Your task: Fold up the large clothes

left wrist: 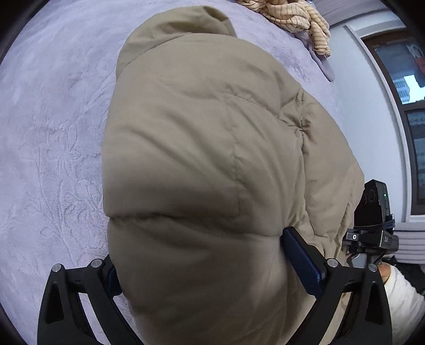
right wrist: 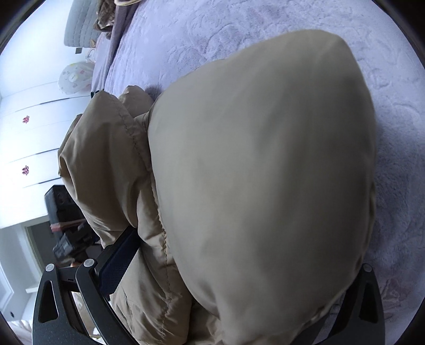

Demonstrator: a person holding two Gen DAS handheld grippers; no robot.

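Lilac embossed bedspread (left wrist: 47,138), window (left wrist: 409,87)

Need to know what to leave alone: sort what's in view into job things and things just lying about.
Job:
- tan padded jacket, bulging between both hand-held grippers
- left hand-held gripper
- right hand-held gripper

Lying about:
- striped cloth at the bed's far edge
- lilac bedspread underneath
- white drawers

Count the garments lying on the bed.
2: a tan puffer jacket between both grippers, and a striped cloth bunched at the bed's far edge. More may be hidden.
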